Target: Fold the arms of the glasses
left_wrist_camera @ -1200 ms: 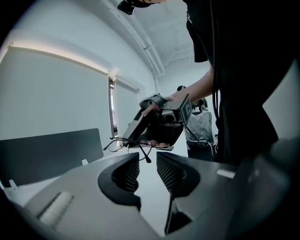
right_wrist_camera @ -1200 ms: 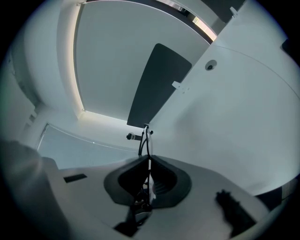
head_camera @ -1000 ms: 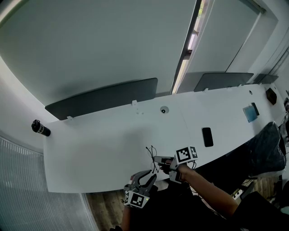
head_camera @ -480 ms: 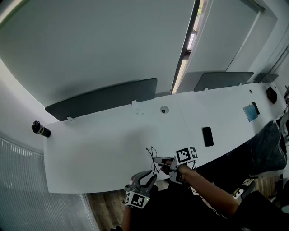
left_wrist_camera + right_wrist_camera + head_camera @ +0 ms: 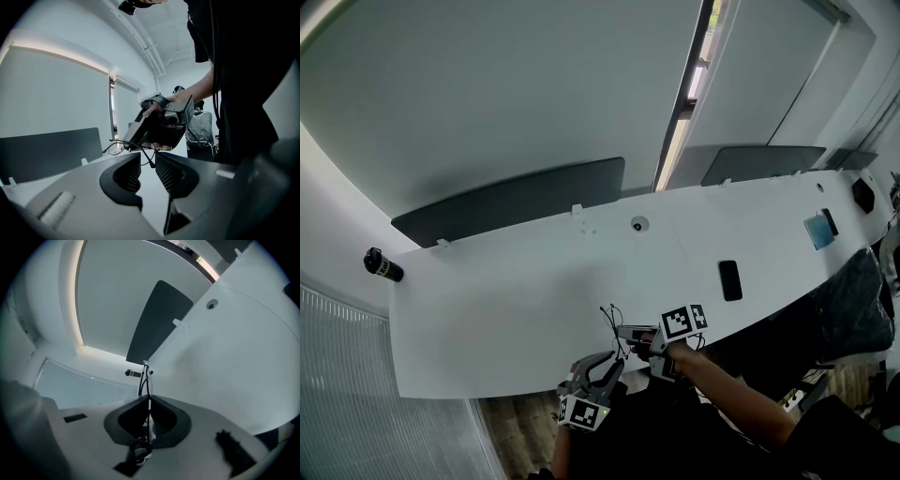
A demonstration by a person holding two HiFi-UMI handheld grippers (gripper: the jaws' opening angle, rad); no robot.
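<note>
No words, numbers or brand names can be read anywhere. The marker cube (image 5: 685, 322) on the right gripper (image 5: 624, 332) and the one on the left gripper (image 5: 613, 363) carry only black-and-white square patterns, no letters. The black cylinder (image 5: 382, 266) beside the far left corner of the tabletop (image 5: 534, 309) has a pale band, too small to read. The blue-faced item (image 5: 817, 232) near the right end shows no legible print.

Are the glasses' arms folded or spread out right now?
At least one is spread: an arm of the glasses juts from the frame between the closing jaws of the left gripper.
</note>
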